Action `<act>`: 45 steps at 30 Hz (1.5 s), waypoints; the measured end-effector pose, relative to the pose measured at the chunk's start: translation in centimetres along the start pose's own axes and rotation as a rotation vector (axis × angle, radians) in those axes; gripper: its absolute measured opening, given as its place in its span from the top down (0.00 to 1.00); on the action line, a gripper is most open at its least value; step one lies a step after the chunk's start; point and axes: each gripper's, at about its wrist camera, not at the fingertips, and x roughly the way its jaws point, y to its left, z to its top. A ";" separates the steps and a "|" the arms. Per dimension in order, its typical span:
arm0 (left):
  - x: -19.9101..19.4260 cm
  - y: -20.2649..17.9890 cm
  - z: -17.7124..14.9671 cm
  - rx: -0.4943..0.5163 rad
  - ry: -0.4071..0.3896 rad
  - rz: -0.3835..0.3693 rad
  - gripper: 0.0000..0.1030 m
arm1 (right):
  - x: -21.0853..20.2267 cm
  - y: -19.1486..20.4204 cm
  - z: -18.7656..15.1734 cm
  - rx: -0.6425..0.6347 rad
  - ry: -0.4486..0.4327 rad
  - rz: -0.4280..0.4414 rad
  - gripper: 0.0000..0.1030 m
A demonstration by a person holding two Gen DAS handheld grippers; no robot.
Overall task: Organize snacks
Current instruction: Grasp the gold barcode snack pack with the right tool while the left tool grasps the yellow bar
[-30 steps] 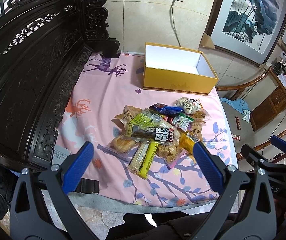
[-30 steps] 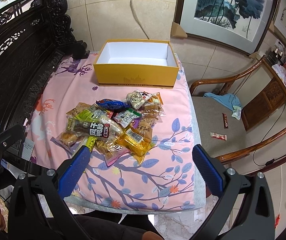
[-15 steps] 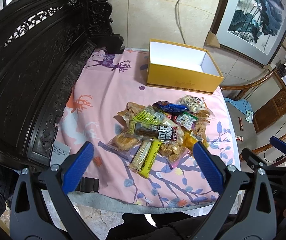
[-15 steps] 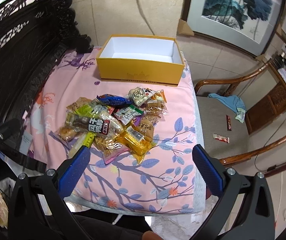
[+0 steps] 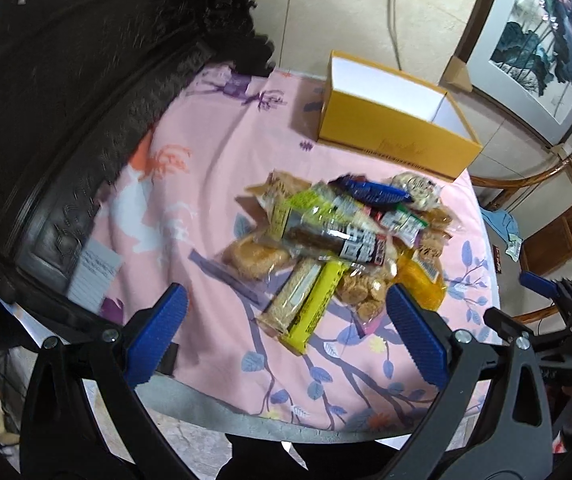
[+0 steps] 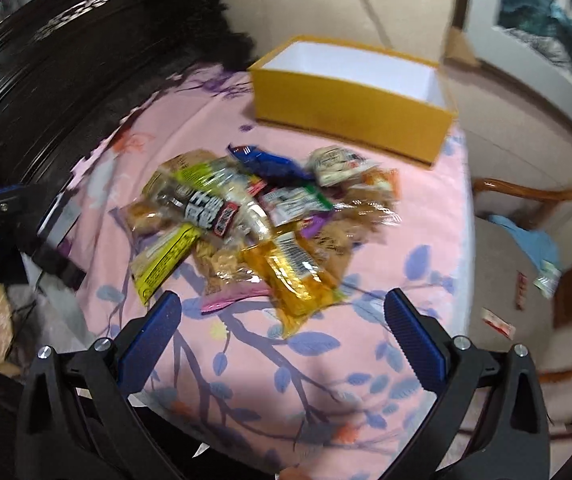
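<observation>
Lengthwise, yellow bar (image 5: 314, 307) toward box (image 5: 394, 136)

One yellow box (image 5: 396, 136) is sitting at twelve o'clock of the pink cloth (image 5: 213, 184), and one heap of snacks (image 5: 342, 240) is lying at its centre; the packets are overlapping too much to count exactly, though at least ten are showing. Two grippers are showing, the left (image 5: 286, 336) and the right (image 6: 281, 334), each spreading two blue pads.
</observation>
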 end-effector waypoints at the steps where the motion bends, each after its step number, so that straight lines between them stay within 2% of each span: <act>1: 0.4 0.0 -0.6 0.001 -0.013 -0.001 0.02 | 1.3 -0.4 -0.1 -0.029 0.003 0.030 0.11; 5: 2.2 -0.6 -3.1 0.038 -0.040 0.037 0.02 | 5.5 -1.4 0.0 -0.109 0.037 0.096 0.24; 11: 4.3 -1.6 -5.4 0.061 0.020 0.107 0.02 | 9.5 -1.5 0.2 -0.239 0.061 0.151 0.32; 13: 4.7 -1.5 -5.9 0.051 0.043 0.116 0.02 | 10.3 -1.4 0.2 -0.271 0.068 0.155 0.37; 17: 5.2 -1.2 -6.4 0.060 0.072 0.128 0.02 | 12.2 -1.0 0.2 -0.326 0.095 0.146 0.38; 18: 5.5 -1.0 -6.4 0.065 0.083 0.127 0.02 | 12.7 -1.2 0.0 -0.327 0.105 0.142 0.42; 20: 6.4 -0.7 -6.2 0.078 0.097 0.120 0.02 | 13.2 -1.6 -0.1 -0.300 0.103 0.162 0.47; 21: 6.8 -0.7 -6.0 0.083 0.103 0.114 0.02 | 13.1 -1.7 0.1 -0.277 0.110 0.164 0.63; 26: 9.3 -1.9 -5.0 0.149 0.111 0.062 0.02 | 10.8 -2.9 -0.7 -0.133 0.104 0.164 0.64; 30: 11.2 -4.8 -5.3 0.294 0.086 0.028 0.02 | 9.4 -3.4 -2.2 -0.017 0.114 0.173 0.64; 34: 13.2 -6.5 -6.0 0.392 0.103 0.034 0.03 | 8.5 -2.8 -3.8 0.065 0.122 0.188 0.64; 37: 13.7 -7.4 -6.5 0.442 0.099 0.037 0.09 | 8.0 -2.1 -4.5 0.104 0.119 0.199 0.64; 39: 14.3 -7.7 -6.8 0.461 0.109 0.034 0.17 | 7.7 -1.8 -5.0 0.119 0.118 0.196 0.64; 43: 15.8 -7.4 -7.1 0.451 0.144 0.040 0.37 | 7.5 -1.5 -5.2 0.154 0.118 0.202 0.64; 45: 16.2 -6.7 -6.8 0.417 0.152 0.011 0.41 | 7.4 -1.3 -5.1 0.157 0.114 0.203 0.64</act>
